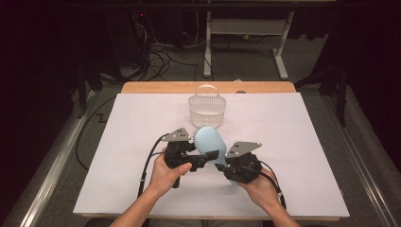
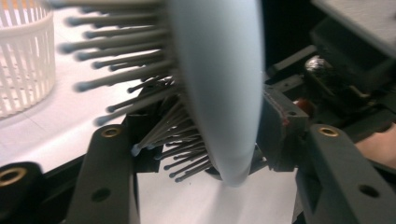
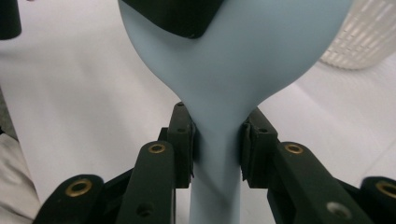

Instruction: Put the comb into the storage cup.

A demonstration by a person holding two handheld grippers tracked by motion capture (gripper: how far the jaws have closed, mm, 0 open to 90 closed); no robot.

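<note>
1. High view: a pale blue hairbrush (image 1: 209,142) is held above the white sheet (image 1: 118,156), just before the basket (image 1: 207,109).
2. Its handle is pinched by the right gripper (image 3: 217,140); its long axis is directed toward the basket.
3. Its head is clamped by the left gripper (image 2: 205,140), bristles (image 2: 121,70) against one jaw.
4. Both grippers are equally near.

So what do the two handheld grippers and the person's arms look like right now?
Both grippers, left and right, are black, blocky handheld units. Each has a grey three-cornered plate on top, brass-coloured rivets in its flat black jaw links and a black cable trailing back toward the person. The forearms are bare, with no sleeves or gloves visible.
</note>
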